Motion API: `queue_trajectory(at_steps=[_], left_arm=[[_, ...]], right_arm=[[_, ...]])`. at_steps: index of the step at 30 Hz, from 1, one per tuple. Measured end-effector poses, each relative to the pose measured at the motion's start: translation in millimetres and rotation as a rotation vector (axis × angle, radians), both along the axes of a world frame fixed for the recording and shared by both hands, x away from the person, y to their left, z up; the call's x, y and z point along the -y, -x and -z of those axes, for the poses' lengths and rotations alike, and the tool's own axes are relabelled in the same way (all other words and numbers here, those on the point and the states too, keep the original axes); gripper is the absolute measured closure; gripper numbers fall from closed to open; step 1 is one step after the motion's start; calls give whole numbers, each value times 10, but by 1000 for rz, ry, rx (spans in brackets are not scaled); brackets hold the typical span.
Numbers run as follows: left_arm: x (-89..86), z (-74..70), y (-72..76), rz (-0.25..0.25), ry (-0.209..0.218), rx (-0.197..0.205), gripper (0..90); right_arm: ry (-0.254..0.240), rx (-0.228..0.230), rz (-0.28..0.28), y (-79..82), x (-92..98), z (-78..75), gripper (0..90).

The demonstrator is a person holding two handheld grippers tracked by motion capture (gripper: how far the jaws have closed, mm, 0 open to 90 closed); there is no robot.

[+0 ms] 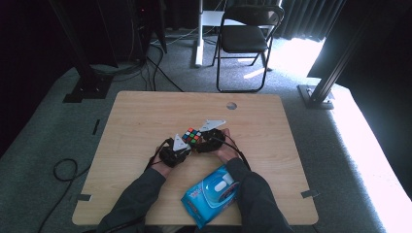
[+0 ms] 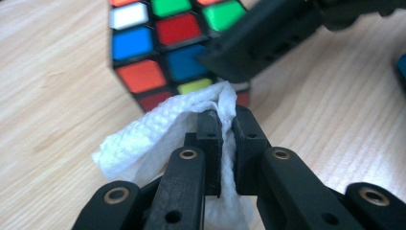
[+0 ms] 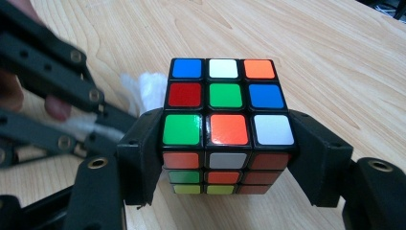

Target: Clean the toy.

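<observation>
**Cube clamped, wipe pressed to its side**

My right claw (image 3: 225,158) has its jaws spread to the width of the cube (image 3: 224,100) and pressed on two opposite faces, holding it near the middle of the worktop (image 1: 145,116). My left claw (image 2: 227,129) is nearly closed, pinching a folded white wipe (image 2: 143,139) whose bunched tip touches the cube's lower edge, beside the right claw's jaw.

I can read no brand on the cube; its stickers are plain colours, with green at the centre of the top face. The blue pack (image 1: 211,194) lying between my forearms at the near edge has printing on it, too small for me to read.

From the high view, both claws sit close together, almost touching around the cube. The worktop is bare wood to the left, right and far side, up to a round hole (image 1: 231,105) near the far edge. A folding chair (image 1: 245,36) stands on the floor well beyond it.
</observation>
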State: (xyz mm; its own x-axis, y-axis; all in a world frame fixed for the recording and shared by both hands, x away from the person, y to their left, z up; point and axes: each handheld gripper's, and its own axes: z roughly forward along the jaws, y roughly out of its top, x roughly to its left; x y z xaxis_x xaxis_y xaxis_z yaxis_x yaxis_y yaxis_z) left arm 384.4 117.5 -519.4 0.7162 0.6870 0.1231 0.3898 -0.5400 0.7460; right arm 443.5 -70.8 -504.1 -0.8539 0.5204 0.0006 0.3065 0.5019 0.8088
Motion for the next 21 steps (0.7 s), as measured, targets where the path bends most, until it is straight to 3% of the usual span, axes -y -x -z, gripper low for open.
queue_trajectory(at_steps=[10, 21], left_arm=[[-126, -71, -48, -59, 28, 23, 837], [-195, 18, -84, -91, 38, -13, 828]], right_arm=[[-3, -2, -3, 7, 1, -2, 345], [-14, 1, 4, 11, 19, -18, 345]])
